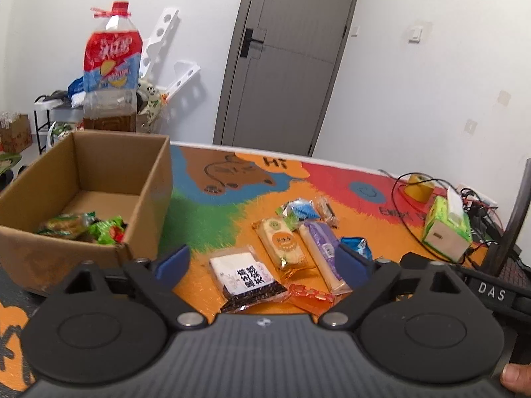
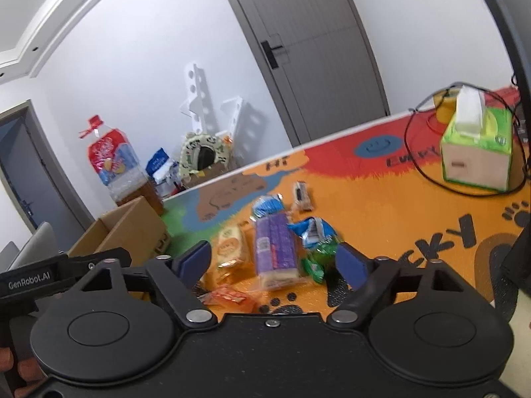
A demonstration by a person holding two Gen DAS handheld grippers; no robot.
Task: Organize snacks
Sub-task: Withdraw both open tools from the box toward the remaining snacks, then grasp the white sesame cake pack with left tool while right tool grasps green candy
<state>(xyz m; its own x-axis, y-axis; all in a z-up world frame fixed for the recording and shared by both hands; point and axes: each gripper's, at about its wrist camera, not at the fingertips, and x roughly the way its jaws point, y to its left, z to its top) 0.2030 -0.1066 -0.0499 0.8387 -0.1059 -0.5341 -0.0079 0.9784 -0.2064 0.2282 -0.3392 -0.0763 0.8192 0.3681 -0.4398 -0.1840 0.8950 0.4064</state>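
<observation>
An open cardboard box (image 1: 156,179) stands at the left of the mat and holds green snack packets (image 1: 106,230); it also shows in the right wrist view (image 2: 132,229). Loose snacks lie on the mat: a black-and-white packet (image 1: 245,277), an orange cake packet (image 1: 282,243), a purple bar (image 1: 323,248), a blue packet (image 1: 300,210). My left gripper (image 1: 264,262) is open and empty above the black-and-white packet. My right gripper (image 2: 275,260) is open and empty over the purple bar (image 2: 273,245), with a green packet (image 2: 315,262) and a blue wrapper (image 2: 312,230) by its right finger.
A green tissue box (image 1: 446,229) (image 2: 478,146), a yellow tape roll (image 1: 419,187) and black cables (image 2: 428,172) sit at the mat's right. A large bottle (image 1: 111,73) stands behind the cardboard box. A small brown packet (image 2: 302,195) lies farther back.
</observation>
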